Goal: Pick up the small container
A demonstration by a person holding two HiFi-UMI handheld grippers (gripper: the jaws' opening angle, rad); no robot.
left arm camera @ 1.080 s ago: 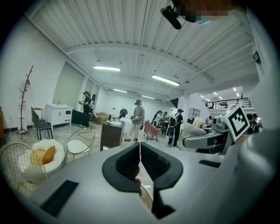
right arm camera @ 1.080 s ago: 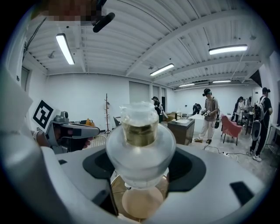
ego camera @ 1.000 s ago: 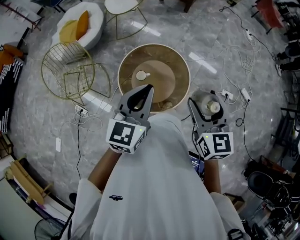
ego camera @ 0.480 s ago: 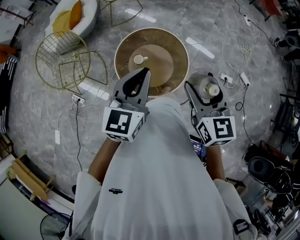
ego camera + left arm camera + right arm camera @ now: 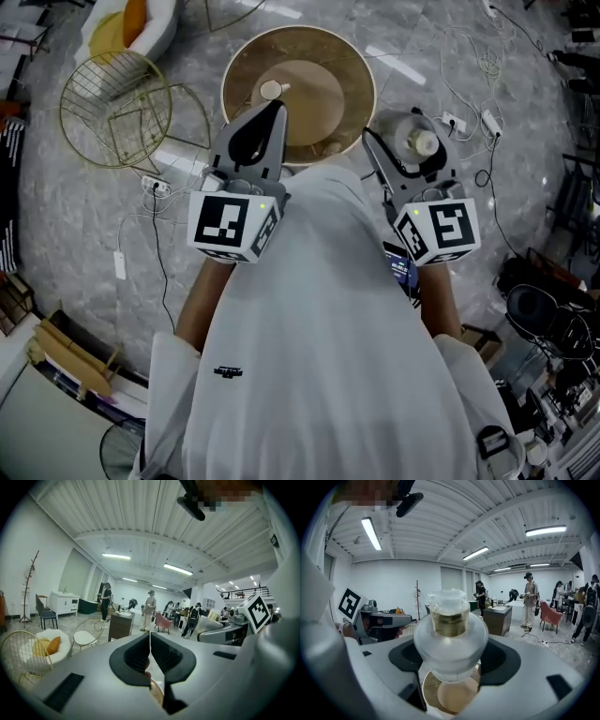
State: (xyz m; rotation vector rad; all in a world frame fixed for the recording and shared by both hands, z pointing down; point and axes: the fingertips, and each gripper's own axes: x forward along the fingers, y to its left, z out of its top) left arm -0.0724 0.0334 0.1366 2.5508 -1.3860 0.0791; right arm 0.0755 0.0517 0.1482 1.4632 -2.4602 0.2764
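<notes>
gripping small container (image 5: pixel 450 634) in right claw (image 5: pixel 453 662)

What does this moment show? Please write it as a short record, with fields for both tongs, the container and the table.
left tongs: shut, nothing between them
right tongs: closed on the small container
small container: clear glass, yellowish part near its top, upright, held in the air
round table: below and ahead of both tongs
on the table: one small white object, too small to identify
nearby: gold wire chair on the floor, left of the table
</notes>
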